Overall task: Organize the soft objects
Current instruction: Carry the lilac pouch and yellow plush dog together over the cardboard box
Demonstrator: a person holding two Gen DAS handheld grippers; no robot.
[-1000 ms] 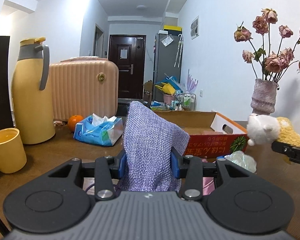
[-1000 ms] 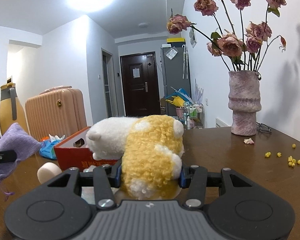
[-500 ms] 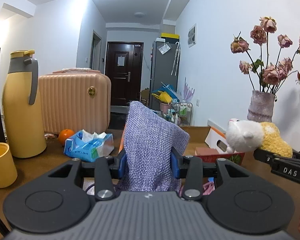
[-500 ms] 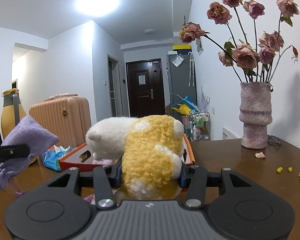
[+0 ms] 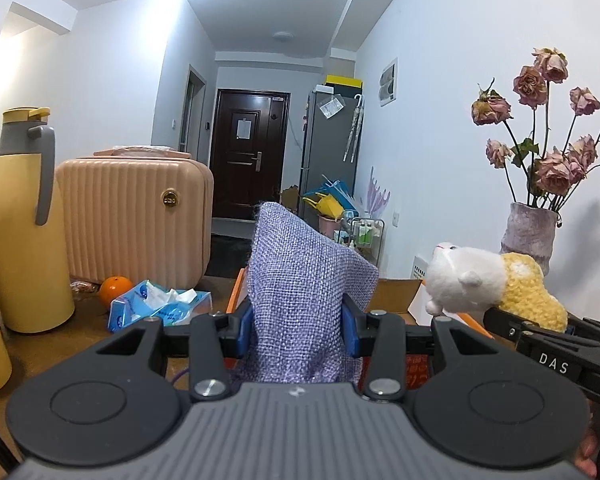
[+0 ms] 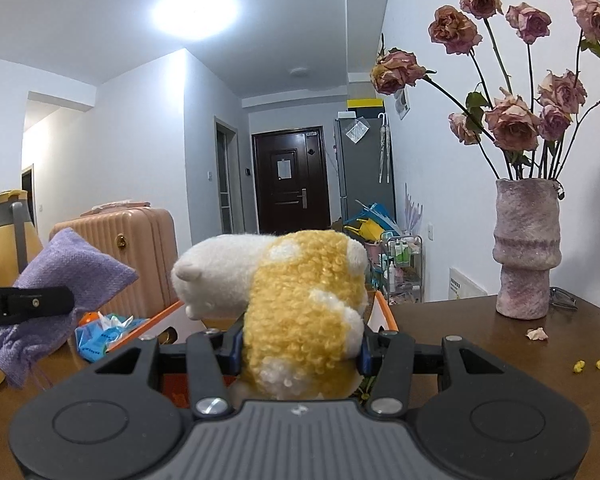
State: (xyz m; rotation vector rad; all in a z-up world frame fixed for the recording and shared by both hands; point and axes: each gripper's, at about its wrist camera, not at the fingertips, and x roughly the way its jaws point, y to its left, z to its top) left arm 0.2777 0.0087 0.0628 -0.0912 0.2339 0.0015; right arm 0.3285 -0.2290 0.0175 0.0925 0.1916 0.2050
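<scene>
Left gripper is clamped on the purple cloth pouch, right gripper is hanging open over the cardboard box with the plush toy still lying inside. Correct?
Not quite. The right gripper is not open: it is shut on the plush toy, held up off the cardboard box, as the right wrist view shows. The rest holds: the left gripper is clamped on the purple cloth pouch.

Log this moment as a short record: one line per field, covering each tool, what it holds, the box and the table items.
left tool: shut on purple cloth pouch, held above table
right tool: shut on plush toy, white head, yellow curly body
box: orange-edged cardboard, open, ahead of both tools
table items: yellow thermos, orange, tissue pack, vase of dried roses
</scene>
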